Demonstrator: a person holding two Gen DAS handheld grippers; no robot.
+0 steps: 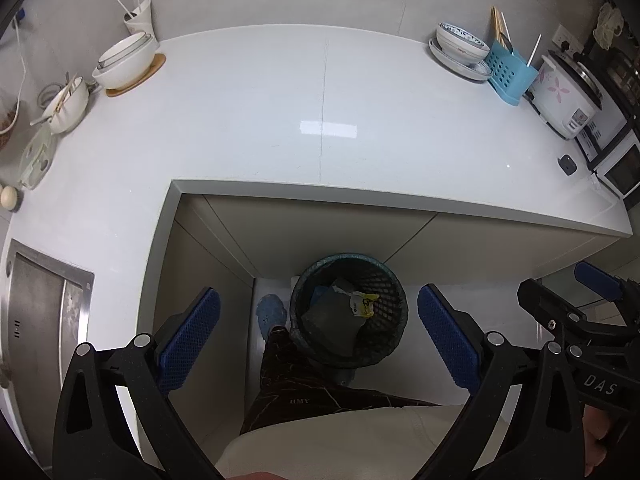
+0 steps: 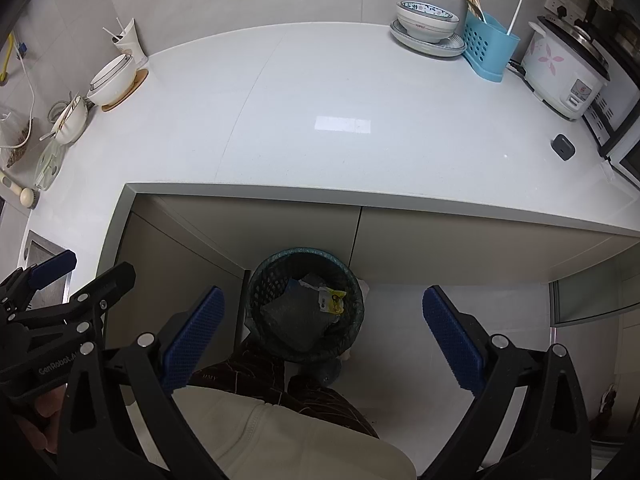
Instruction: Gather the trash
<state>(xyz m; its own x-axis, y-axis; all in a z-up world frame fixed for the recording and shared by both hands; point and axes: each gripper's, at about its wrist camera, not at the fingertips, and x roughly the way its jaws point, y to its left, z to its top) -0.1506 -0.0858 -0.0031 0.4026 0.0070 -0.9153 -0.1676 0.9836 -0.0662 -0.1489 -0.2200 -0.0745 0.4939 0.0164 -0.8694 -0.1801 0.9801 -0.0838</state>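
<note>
A dark mesh trash bin stands on the floor in the inner corner of the L-shaped white counter. Inside it lie a yellow wrapper, a grey packet and other scraps. My left gripper hangs above the bin, open and empty. My right gripper is also open and empty, above the bin and the floor to its right. Each gripper shows at the edge of the other's view. No loose trash is visible on the counter.
White bowls on a wooden coaster and a spoon bowl sit at the counter's left; a sink is nearer. At the right are stacked bowls, a blue utensil holder, a rice cooker and a small dark device. A person's leg and slipper stand by the bin.
</note>
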